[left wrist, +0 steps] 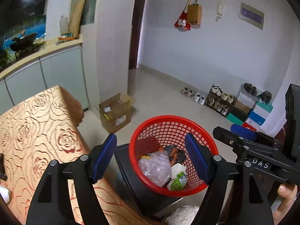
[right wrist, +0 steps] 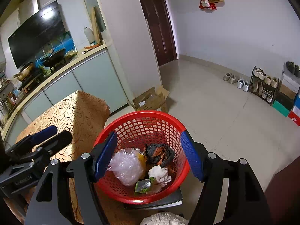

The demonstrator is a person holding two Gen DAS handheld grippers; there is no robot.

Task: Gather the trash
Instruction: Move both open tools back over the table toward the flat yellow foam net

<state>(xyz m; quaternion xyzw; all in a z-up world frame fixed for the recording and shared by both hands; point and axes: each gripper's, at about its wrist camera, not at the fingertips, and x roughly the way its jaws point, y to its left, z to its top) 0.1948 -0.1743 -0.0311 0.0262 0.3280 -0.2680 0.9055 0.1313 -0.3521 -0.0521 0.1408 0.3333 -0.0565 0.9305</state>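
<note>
Both grippers, left gripper (left wrist: 151, 156) and right gripper (right wrist: 149, 155), spread, nothing between pads, above red basket (right wrist: 176, 125); plastic bag (right wrist: 126, 166), wrappers inside, trash apparently dropped.

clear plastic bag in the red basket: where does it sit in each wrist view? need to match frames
Left wrist: clear plastic bag lies low centre, in the near-left part of the red basket, between the open left claw's fingers.
Right wrist: bag low centre-left, beside the right claw's left finger.
Shared landmark: cardboard box on the floor behind the basket.
</note>
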